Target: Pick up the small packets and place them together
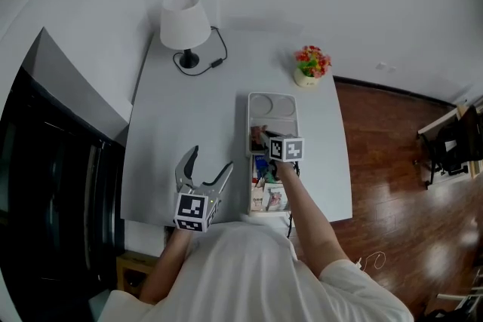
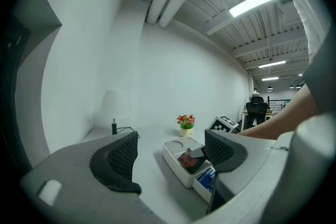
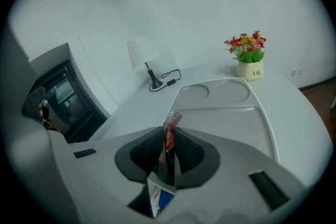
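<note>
My right gripper [image 3: 168, 136] is shut on a small red-and-white packet [image 3: 171, 121] that stands edge-up between its pads. In the head view this gripper [image 1: 263, 138] hovers over the near end of a white compartment tray [image 1: 273, 105], which also shows ahead of the jaws as the tray [image 3: 231, 113]. More small packets [image 1: 270, 197] lie in a box just in front of the tray, near the table's front edge. My left gripper [image 1: 211, 157] stands open and holds nothing, left of the tray. In its own view the left gripper [image 2: 170, 152] faces the tray [image 2: 176, 147].
A white table lamp [image 1: 185, 23] with a black cord stands at the back left. A small pot of flowers [image 1: 310, 65] sits at the back right, beyond the tray. A dark cabinet [image 1: 45, 185] runs along the table's left side, and wooden floor [image 1: 400, 162] lies to the right.
</note>
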